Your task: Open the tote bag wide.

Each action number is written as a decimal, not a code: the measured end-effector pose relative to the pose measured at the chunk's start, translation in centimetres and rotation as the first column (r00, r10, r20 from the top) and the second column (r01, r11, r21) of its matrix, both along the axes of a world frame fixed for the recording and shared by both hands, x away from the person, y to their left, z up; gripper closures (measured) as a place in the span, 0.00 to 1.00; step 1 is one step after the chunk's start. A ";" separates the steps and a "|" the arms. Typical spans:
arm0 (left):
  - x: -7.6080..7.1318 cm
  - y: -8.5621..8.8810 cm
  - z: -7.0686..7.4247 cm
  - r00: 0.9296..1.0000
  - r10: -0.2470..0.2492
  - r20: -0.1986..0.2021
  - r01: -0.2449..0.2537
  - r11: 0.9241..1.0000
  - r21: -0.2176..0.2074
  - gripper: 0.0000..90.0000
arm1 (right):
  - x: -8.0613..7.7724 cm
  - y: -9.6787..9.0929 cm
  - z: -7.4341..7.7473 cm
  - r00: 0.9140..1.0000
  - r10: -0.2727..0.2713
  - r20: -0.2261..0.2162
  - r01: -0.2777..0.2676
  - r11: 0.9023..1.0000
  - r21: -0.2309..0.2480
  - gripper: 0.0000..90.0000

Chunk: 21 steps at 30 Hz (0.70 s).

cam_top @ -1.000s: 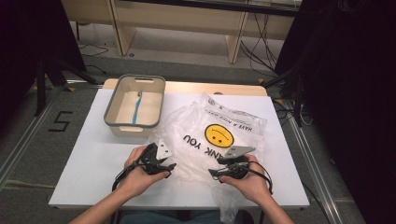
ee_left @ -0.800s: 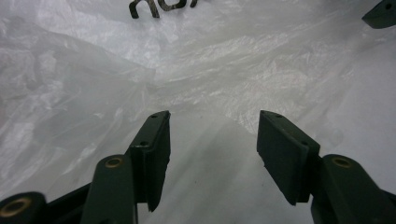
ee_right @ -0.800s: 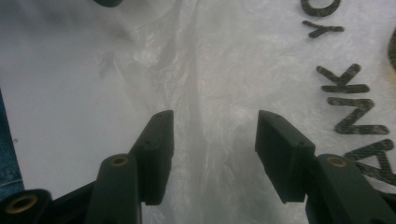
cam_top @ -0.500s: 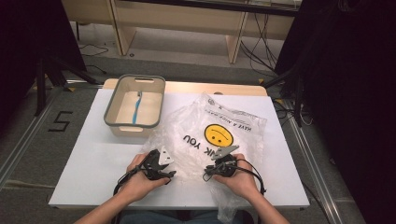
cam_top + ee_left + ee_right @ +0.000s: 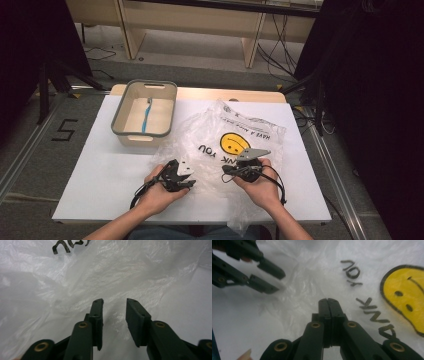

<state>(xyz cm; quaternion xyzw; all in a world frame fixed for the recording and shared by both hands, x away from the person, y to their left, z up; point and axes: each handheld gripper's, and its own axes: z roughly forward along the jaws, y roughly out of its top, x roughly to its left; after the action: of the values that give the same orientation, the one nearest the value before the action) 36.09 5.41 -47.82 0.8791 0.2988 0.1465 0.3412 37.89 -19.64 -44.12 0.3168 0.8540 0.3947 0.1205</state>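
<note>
High view: toothbrush [image 5: 146,114] in bin [image 5: 120,116]

Clear plastic bag [image 5: 235,140], thin and heavily crinkled, lies spread flat on the white table in front of me, just right of the grey tub. Its print reads upside down from my side: a yellow smiley face [image 5: 405,293] with black "THANK YOU" lettering [image 5: 372,307] beside it. Its near edge spills over the table's front rim.

Grey floor [image 5: 45,165] marked "5", wooden shelving [image 5: 200,25] behind white table [image 5: 90,185].
</note>
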 end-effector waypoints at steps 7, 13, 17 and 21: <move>1.1 -1.7 -0.5 1.000 -0.001 -0.023 0.001 1.000 -0.004 0.89 | -0.3 -0.3 1.4 0.997 -0.071 0.041 0.068 0.996 0.056 1.00; 1.3 -2.7 -0.8 1.000 -0.016 -0.002 0.016 0.999 0.035 0.95 | -0.1 -0.8 2.7 0.985 -0.152 0.084 0.144 0.985 0.095 1.00; 1.0 -2.9 -0.9 0.999 -0.027 0.019 0.026 0.998 0.053 0.96 | 0.4 -1.1 3.5 0.970 -0.204 0.134 0.187 0.973 0.134 1.00; 0.8 -3.1 -0.9 0.998 -0.038 0.040 0.035 0.997 0.071 0.97 | 0.7 -1.2 4.2 0.956 -0.244 0.164 0.217 0.962 0.166 1.00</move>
<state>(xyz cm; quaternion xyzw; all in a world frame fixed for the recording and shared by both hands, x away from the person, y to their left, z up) 36.90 2.35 -48.73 0.8927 0.2703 0.1690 0.3186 38.59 -20.82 -39.94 0.3846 0.7652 0.4670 0.2200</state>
